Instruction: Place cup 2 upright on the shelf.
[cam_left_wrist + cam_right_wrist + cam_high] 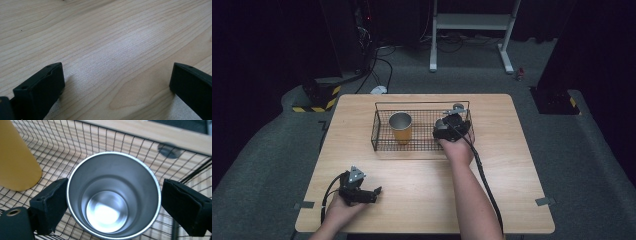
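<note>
Two cups: both stand upright in the basket (382, 131), the landmark for every place below.
Steel cup (112, 195): at the basket's right end, mouth up, its shiny inside seen from above in the right gripper view.
Yellow cup (401, 127): left of the middle of the basket, well apart from the steel cup; in the right gripper view its yellow wall stands at the upper left.
Right gripper (113, 200): over the basket's right end, held by the right hand (457, 147), which lies just at the basket's near rail.
Right fingers (50, 205): spread either side of the steel cup's rim, one touching or almost touching its wall, the other just clear of it; released, not squeezing.
Left gripper (374, 192): on the surface (422, 180) well in front of the basket, toward its left end.
Left fingers (42, 87): wide apart, released, bare wood between them.
Basket: black wire, on the far half of the surface, long side across.
</note>
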The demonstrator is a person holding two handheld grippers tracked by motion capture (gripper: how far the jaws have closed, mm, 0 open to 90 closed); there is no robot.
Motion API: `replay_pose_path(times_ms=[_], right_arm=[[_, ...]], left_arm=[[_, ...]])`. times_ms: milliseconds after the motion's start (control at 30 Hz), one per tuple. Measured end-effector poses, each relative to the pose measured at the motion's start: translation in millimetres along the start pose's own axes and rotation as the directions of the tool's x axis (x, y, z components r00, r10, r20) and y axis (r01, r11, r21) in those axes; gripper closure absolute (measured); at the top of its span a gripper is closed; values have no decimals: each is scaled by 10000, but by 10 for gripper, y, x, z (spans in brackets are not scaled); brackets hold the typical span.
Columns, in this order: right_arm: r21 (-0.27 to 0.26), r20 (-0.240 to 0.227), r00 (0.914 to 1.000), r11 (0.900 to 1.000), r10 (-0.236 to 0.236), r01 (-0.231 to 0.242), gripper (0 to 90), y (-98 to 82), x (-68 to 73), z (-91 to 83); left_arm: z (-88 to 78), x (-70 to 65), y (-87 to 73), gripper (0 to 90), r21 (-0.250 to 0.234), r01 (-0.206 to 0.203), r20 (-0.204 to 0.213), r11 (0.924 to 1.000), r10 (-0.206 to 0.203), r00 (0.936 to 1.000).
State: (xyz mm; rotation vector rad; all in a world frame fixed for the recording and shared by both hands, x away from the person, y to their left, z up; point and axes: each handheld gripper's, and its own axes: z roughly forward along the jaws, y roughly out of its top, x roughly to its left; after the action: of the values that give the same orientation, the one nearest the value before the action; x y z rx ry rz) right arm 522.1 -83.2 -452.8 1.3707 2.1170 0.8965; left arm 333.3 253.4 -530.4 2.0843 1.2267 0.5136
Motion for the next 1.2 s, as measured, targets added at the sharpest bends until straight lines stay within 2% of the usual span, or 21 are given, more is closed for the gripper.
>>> replay_pose_path(times_ms=[200, 600, 900, 1200], right_arm=[[-459, -130, 9998, 9988, 155, -161, 97, 38, -52, -166], [-1213, -383, 9992, 9925, 84, -130, 98, 29, -86, -486], [-1567, -613, 9981, 9876, -45, -52, 99, -102, -54, -652], [-1785, -511, 9987, 9839, -38, -54, 103, -271, -106, -779]], left_arm=[[1, 2, 1, 1, 12, -22, 4, 10000, 22, 10000], [-1, -1, 0, 1, 6, -5, -12, 10000, 5, 10000], [-1, -2, -3, 2, -13, -1, -21, 10000, 1, 10000], [-1, -3, -4, 2, -27, 0, -29, 10000, -1, 10000]])
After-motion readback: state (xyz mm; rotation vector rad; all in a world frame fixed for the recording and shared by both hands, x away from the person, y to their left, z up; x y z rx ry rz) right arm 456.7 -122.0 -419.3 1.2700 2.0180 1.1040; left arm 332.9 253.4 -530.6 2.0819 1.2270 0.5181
